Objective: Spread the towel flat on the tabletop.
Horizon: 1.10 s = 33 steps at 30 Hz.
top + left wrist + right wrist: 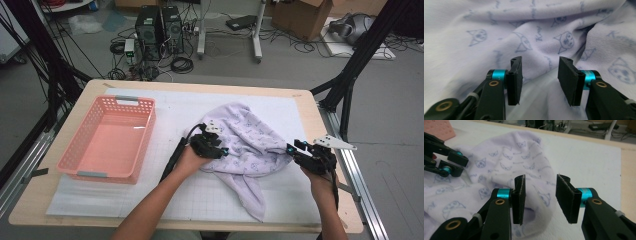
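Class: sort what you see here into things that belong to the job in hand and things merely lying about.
In the job: lilac cat-print cloth, left gripper, right gripper, both open at the cloth.

Lying about: pink basket, computer towers, cardboard box on the floor.

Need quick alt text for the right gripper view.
The open right gripper points at the near edge of a crumpled lilac cat-print cloth on a white mat. The left gripper sits at far left.
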Each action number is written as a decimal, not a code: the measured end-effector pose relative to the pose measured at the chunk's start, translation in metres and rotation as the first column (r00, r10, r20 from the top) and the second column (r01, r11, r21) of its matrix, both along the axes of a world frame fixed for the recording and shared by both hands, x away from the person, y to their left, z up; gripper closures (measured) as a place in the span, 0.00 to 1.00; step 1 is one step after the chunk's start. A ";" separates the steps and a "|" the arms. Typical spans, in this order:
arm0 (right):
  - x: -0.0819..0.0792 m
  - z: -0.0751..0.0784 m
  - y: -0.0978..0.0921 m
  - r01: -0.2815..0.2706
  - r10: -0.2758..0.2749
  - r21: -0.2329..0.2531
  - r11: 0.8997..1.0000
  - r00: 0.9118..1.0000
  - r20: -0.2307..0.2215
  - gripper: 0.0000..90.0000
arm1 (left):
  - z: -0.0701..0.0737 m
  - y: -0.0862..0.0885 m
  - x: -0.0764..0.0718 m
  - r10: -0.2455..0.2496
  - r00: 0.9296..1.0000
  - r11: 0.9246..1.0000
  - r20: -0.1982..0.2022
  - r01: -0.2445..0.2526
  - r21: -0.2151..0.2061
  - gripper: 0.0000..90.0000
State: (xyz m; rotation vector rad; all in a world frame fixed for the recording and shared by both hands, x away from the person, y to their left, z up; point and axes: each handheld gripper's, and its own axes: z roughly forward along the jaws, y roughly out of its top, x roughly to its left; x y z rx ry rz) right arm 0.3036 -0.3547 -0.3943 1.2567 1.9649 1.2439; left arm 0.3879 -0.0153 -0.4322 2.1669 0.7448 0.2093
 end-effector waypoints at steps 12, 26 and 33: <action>0.002 -0.004 -0.002 -0.003 0.003 0.004 1.000 1.000 -0.001 0.66 | -0.002 -0.060 0.001 -0.038 0.998 0.986 0.052 0.029 0.166 0.64; -0.001 -0.008 -0.007 0.020 -0.020 0.026 0.999 1.000 -0.004 0.64 | 0.018 0.031 0.047 0.328 0.945 0.934 -0.012 -0.326 -0.145 0.90; 0.002 -0.013 -0.003 0.018 -0.017 0.032 0.999 1.000 -0.023 0.64 | 0.020 0.076 0.058 0.511 0.859 0.853 0.030 -0.502 -0.144 0.90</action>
